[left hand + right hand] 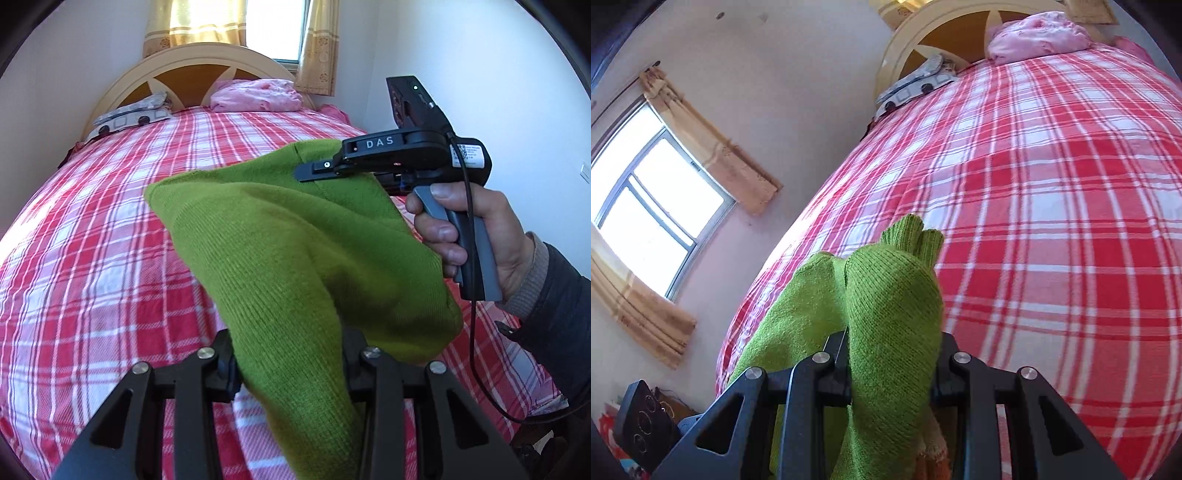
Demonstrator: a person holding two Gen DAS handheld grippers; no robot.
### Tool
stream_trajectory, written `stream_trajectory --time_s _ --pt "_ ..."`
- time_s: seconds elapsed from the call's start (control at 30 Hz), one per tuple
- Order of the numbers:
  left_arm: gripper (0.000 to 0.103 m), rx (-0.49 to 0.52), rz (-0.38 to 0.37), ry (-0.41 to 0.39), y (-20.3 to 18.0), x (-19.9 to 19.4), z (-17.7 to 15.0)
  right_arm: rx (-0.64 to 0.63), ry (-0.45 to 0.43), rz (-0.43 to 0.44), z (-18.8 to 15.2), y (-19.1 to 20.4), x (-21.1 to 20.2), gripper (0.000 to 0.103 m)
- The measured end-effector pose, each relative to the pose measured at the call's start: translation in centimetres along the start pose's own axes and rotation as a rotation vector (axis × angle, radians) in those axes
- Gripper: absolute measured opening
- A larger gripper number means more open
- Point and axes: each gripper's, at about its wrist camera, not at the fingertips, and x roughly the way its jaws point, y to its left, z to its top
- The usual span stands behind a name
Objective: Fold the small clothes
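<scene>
Early stage, by my reading: green knit garment (295,236) held aloft above the plaid bed (92,240), left gripper (291,373) and right gripper (314,171) fingers both clamped on it; no fold laid yet, all folding remains.

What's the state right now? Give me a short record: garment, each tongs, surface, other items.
garment: green knit garment, lifted above the bed, stretched between both tongs
left tongs: shut on garment
right tongs: shut on garment's far edge
surface: bed with red plaid sheet
other: pink pillow, grey patterned pillow by the headboard
</scene>
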Motion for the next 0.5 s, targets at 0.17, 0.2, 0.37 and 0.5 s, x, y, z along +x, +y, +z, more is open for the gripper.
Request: stream_trajectory --time_s 0.17,0.2,0.37,0.5 --pt "0.04 -0.021 0.033 -0.016 1.5 -1.6 -1.1 -0.025 0.022 0.041 -0.5 2.6 1.7 0.03" --pt "0.04 -0.028 0.04 -0.021 1.9 -2.0 -1.3 -0.029 0.027 0.049 -0.6 3.3 2.2 0.03" --pt "0.04 -0.056 0.082 -0.032 3.7 -3.3 -2.3 -0.054 0.046 0.084 -1.0 6.2 4.3 0.03" --pt "0.04 -0.079 0.117 -0.036 4.9 -4.5 -3.4 -0.073 0.072 0.106 -1.4 8.5 6.2 0.03"
